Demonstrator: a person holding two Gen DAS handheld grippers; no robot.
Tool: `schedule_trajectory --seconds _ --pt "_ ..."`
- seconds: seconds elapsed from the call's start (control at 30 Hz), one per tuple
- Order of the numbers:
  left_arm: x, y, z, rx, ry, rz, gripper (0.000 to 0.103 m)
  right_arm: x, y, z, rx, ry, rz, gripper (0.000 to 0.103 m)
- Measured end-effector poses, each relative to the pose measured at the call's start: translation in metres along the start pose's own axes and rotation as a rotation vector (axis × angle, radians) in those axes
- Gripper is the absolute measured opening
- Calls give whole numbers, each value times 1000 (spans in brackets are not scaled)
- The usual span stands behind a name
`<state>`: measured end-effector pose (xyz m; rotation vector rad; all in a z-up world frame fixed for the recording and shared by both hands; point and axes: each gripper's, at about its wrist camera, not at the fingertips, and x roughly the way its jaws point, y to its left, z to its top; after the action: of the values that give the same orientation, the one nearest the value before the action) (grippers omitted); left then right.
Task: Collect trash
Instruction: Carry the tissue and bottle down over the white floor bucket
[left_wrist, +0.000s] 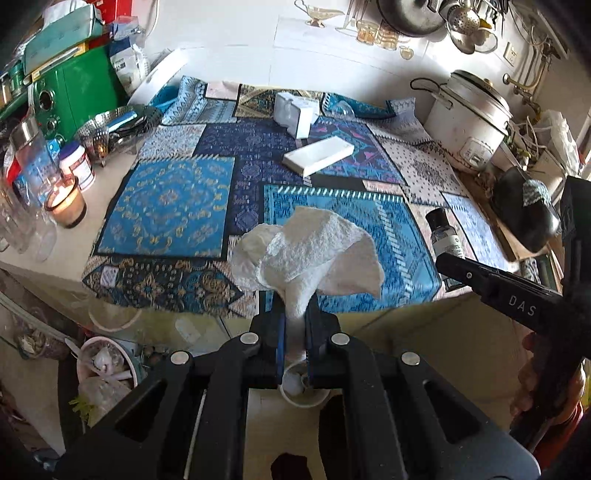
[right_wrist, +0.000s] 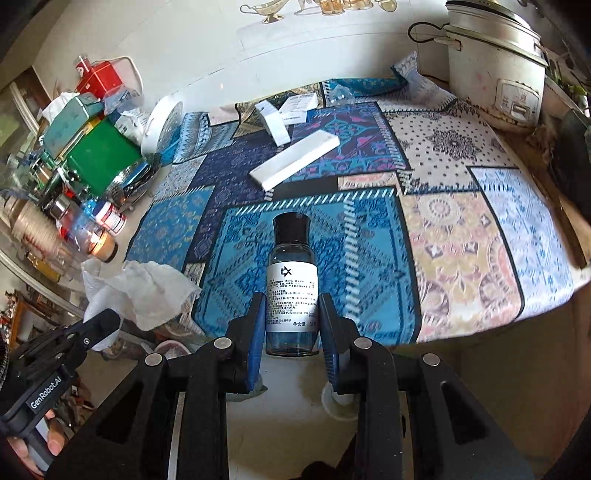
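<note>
Over the patchwork cloth (left_wrist: 177, 206), the left gripper (left_wrist: 295, 325) is pinching limp, light tissue (left_wrist: 310, 251) fully closed, while the right gripper (right_wrist: 291, 325) is clamping a slick, rigid bottle (right_wrist: 291, 280) partway open at its labelled waist.

A lived-in home kitchen: a rice cooker (left_wrist: 467, 122) stands on the cloth-covered counter (left_wrist: 177, 206), pots and a colander (left_wrist: 463, 20) hang on the tiled wall.
</note>
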<state>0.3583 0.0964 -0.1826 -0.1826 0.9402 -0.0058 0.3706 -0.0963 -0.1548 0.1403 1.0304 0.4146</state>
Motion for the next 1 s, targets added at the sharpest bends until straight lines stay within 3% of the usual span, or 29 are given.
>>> schedule_trajectory --seconds 0.27,0.5,0.8,1.0 --pt "34 -10 -71 13 169 -32 7 11 -7 -62 21 106 -38 25" --pt "84 -36 -112 44 295 -37 7 29 -42 -106 65 205 -84 25" --pt "194 -51 -178 -9 448 -24 7 84 -108 -153 119 344 -109 26" --pt "279 -42 -230 -72 538 -17 7 148 -139 -188 120 413 -101 26"
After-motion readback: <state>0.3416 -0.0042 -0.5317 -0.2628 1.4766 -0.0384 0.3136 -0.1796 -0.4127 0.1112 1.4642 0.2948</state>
